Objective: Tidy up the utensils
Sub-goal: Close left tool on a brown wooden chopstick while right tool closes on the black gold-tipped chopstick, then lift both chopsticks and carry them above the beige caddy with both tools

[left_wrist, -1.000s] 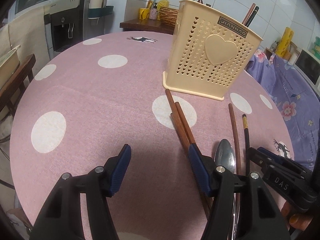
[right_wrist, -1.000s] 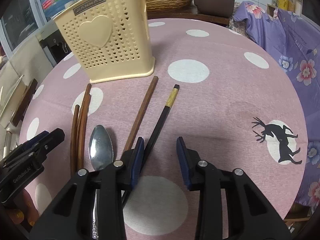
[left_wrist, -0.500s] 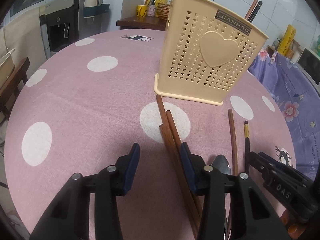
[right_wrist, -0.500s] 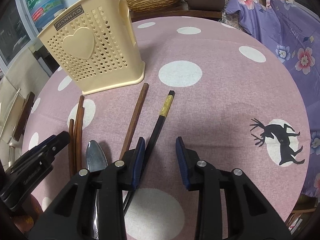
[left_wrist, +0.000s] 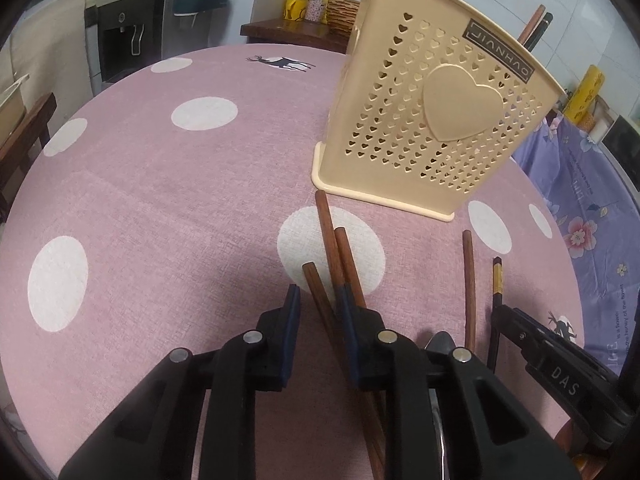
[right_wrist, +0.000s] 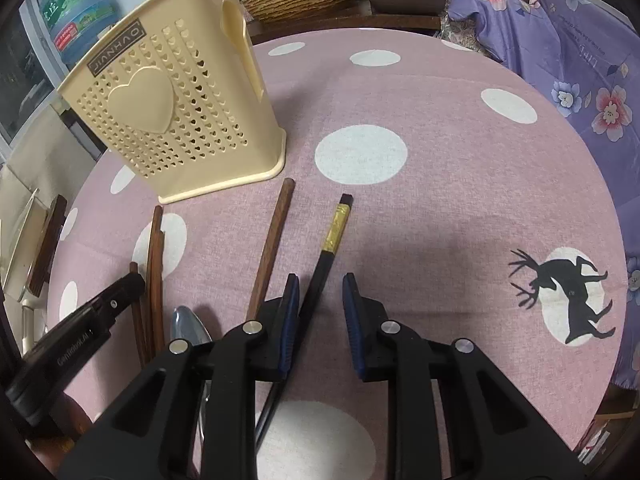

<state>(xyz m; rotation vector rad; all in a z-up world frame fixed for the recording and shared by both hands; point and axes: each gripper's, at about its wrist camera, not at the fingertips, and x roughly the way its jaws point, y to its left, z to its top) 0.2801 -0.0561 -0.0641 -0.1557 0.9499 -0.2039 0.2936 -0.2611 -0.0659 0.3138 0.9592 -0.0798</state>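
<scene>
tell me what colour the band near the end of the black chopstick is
Gold band, clearest in the right wrist view.

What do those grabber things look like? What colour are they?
Each hand-held gripper, left and right, is black plastic with triangular cut-outs, round silver rivets and two fingers lined with dark blue pads. White lettering marks their sides: "DAS" on the right one. No cables or sleeves show.
</scene>
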